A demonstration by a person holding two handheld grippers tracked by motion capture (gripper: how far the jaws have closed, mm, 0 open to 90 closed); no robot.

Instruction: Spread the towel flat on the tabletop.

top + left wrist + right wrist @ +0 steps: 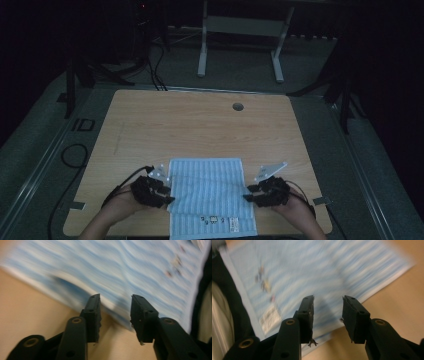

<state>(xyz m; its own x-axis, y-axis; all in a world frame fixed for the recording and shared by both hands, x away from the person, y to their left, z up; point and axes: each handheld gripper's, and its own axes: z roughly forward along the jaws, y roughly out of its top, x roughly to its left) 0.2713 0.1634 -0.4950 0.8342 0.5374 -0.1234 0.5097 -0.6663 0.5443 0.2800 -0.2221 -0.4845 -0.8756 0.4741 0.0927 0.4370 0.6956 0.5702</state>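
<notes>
A light blue striped towel lies folded flat at the near edge of the wooden table, with a small white label near its front corner. My left gripper sits at the towel's left edge and my right gripper at its right edge, both pointing inward. In the left gripper view the jaws stand apart over the edge of the towel, pressing on nothing. The right gripper view has the jaws apart above the towel, near its label.
A round cable hole sits at the table's far right. Bare wood stretches beyond the towel. Cables trail on the floor at the left, and a white table frame stands behind.
</notes>
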